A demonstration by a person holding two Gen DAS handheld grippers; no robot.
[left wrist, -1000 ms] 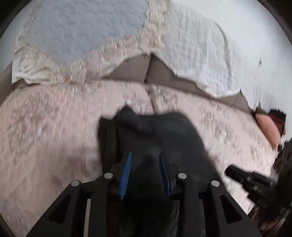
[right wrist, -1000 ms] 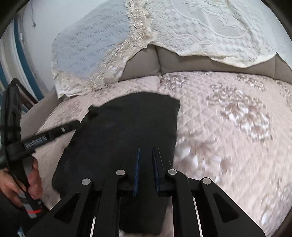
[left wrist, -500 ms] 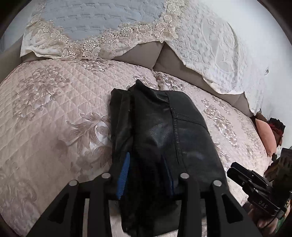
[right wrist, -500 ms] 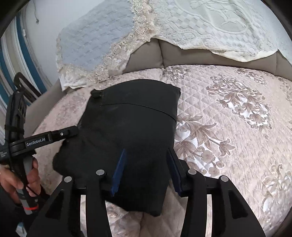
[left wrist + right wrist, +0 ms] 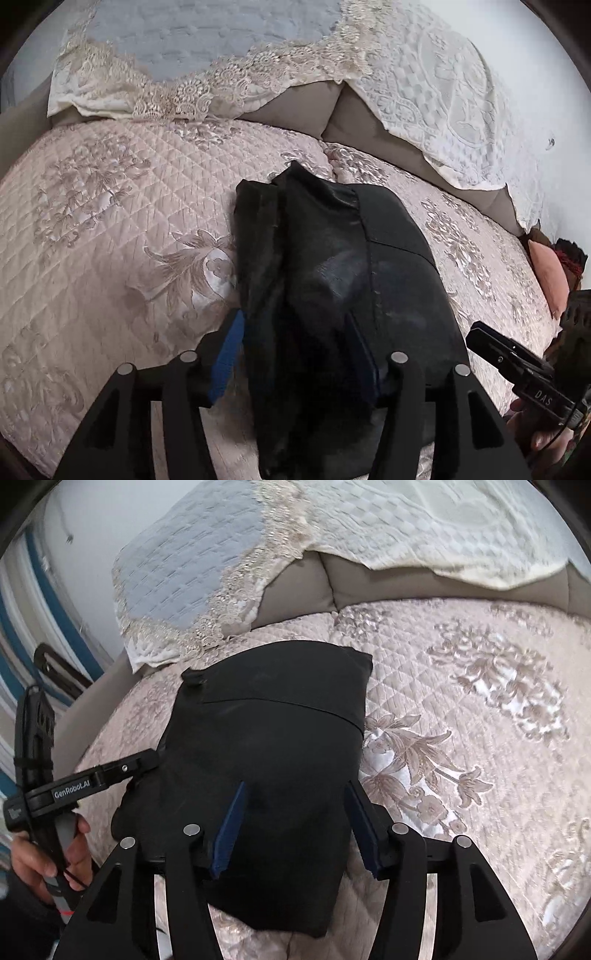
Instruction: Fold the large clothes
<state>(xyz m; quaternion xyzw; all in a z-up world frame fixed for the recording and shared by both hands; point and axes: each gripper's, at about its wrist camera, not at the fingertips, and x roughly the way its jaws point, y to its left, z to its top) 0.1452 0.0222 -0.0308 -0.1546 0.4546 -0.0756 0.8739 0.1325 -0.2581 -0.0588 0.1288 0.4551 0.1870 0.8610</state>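
Observation:
A black garment (image 5: 332, 280) lies folded into a thick rectangle on the pink quilted bedspread (image 5: 110, 206); it also shows in the right wrist view (image 5: 273, 738). My left gripper (image 5: 295, 354) is open, its blue-padded jaws standing wide on either side of the garment's near end; cloth hides the right pad. My right gripper (image 5: 295, 823) is open above the garment's near edge, holding nothing. The left gripper also shows in the right wrist view (image 5: 144, 758) at the garment's left edge. The right gripper's tip shows in the left wrist view (image 5: 480, 334).
Lace-edged pillows (image 5: 207, 48) lean on a taupe headboard (image 5: 325, 107) at the far side. A pink cushion (image 5: 548, 269) sits at the bed's right end. A striped blue-white wall (image 5: 22, 635) stands left of the bed.
Both grippers have opened wide and let go of the garment. It now lies flat and folded on the bedspread. Both grippers have drawn back slightly.

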